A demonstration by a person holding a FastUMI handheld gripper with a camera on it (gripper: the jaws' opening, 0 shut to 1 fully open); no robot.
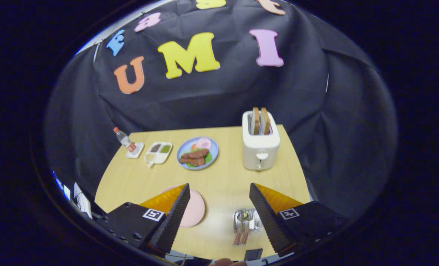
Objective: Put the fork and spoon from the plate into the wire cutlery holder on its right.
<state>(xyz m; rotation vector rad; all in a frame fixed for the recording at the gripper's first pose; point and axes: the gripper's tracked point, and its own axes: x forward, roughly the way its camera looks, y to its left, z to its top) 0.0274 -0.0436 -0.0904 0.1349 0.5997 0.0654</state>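
Tool (219, 192) released — fingers spread wide, nothing between them, hovering above the near part of the counter (227, 177). Pink plate (194, 210) sits partly behind the left finger; can't tell if anything lies on it. Wire cutlery holder (247, 221) sits just inside the right finger, to the plate's right, with fork and spoon (241, 233) in it, handles pointing near. Farther out — blue plate of food (197, 153) at centre, white toaster (260, 141) with two slices on the right, divided tray (158, 152) and small bottle (124, 139) far left.
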